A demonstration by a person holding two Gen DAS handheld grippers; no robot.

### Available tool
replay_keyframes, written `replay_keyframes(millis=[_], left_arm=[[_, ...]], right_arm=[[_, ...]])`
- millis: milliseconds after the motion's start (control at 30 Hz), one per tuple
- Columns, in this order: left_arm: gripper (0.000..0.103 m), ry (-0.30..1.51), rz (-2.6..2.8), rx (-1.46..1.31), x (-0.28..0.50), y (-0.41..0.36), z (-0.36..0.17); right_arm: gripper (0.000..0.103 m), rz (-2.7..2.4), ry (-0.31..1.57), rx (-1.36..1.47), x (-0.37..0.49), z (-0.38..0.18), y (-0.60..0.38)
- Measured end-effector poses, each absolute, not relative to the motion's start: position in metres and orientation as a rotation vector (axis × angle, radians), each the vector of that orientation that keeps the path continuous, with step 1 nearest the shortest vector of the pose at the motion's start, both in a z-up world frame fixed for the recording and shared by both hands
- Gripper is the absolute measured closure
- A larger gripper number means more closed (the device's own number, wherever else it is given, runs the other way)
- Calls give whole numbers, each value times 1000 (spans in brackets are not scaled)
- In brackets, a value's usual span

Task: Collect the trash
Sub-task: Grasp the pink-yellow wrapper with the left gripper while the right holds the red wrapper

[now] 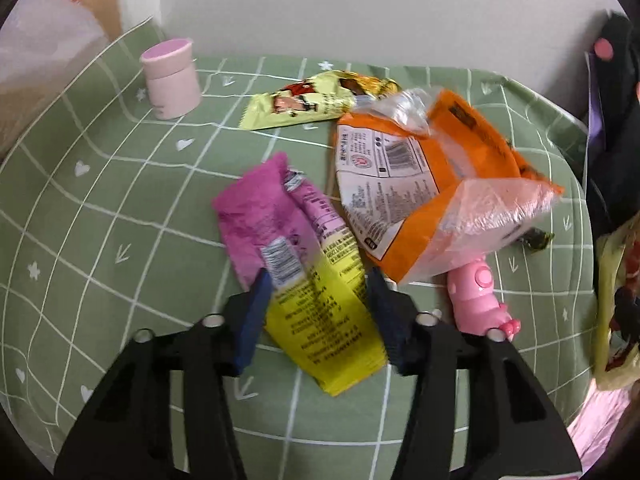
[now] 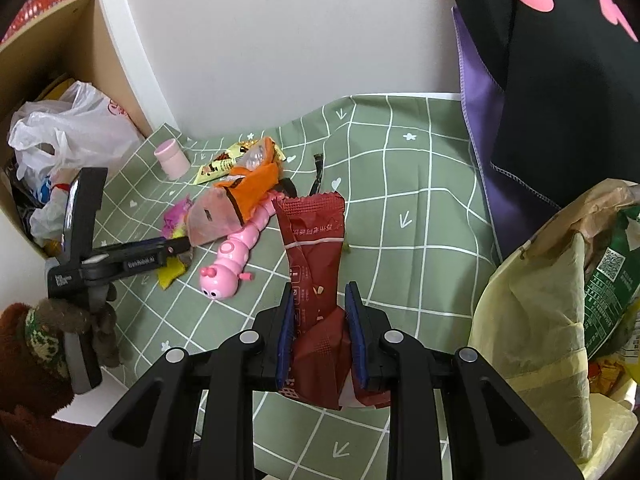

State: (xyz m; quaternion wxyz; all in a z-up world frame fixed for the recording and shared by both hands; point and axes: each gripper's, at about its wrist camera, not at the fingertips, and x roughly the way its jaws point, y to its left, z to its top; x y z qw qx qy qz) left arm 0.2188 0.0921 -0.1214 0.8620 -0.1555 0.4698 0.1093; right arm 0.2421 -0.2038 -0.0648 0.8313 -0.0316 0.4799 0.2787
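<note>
Jaws of the right gripper (image 2: 318, 312) pinch a crinkled red wrapper (image 2: 316, 248); left gripper (image 1: 316, 300) apparently straddles a pink-yellow packet (image 1: 304, 272) loosely.

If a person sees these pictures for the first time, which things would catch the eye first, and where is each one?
Probably the crumpled dark red snack wrapper, pinched between the right gripper's blue pads above the green checked tablecloth. Next, the pink and yellow wrapper lying flat between the left gripper's spread fingers. Beside it, the big orange and clear plastic bag partly covers a pink caterpillar toy.
</note>
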Motion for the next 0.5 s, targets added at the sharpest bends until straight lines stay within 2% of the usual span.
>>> replay_keyframes(millis=[67, 133, 333, 500], left_arm=[[80, 969, 202, -383, 212, 103, -119], [88, 954, 192, -401, 205, 113, -115], [91, 899, 159, -378, 194, 125, -87], [91, 819, 94, -292, 204, 118, -42]], right_arm=[[79, 591, 1010, -67, 243, -65, -205], [79, 592, 1010, -49, 247, -66, -205], [79, 590, 998, -14, 257, -64, -198], [79, 581, 969, -3, 263, -53, -190]])
